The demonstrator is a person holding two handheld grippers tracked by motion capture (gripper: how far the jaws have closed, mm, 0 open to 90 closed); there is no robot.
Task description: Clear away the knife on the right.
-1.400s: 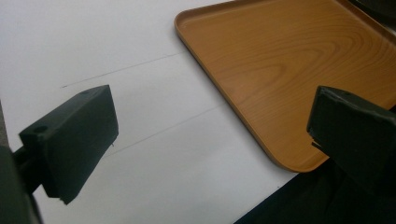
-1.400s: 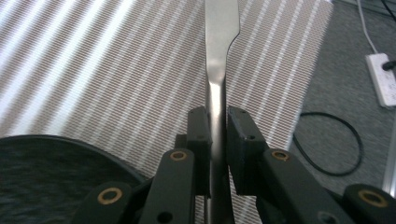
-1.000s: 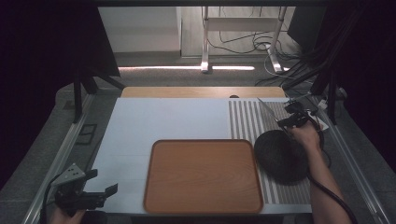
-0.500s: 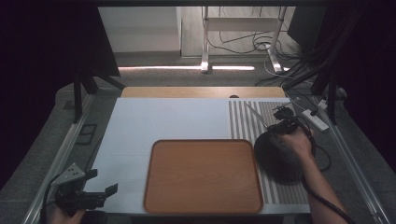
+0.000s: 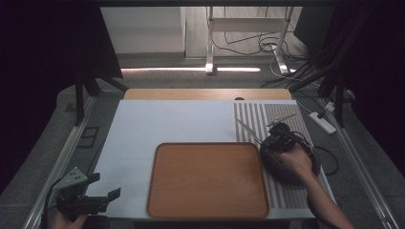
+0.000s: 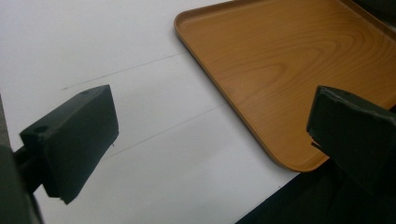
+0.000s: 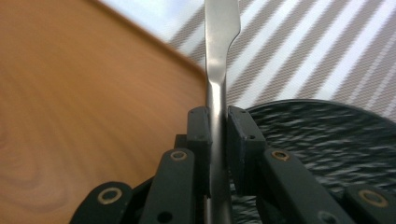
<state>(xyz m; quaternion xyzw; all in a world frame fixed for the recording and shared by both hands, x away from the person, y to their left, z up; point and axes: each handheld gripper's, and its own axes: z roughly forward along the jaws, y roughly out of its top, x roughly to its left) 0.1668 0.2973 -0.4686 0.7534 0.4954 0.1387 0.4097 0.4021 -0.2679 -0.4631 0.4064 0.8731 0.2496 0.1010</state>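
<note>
Steel knife riding in the right gripper, now drawn in toward the wooden tray.

Near the person, the left gripper is hanging with its jaws spread wide and nothing between them, in the same spot off the tray's near left corner as a second ago. Farther over, the right gripper is clamping the knife by its handle; a second ago it was sitting out by the worktop's far right edge, and it is now lying over the black plate, just beside the tray's right rim. The knife's long axis is running from the gripper away and leftward across the striped mat, blade tip pointing toward the worktop's far side, raised off the mat.
</note>
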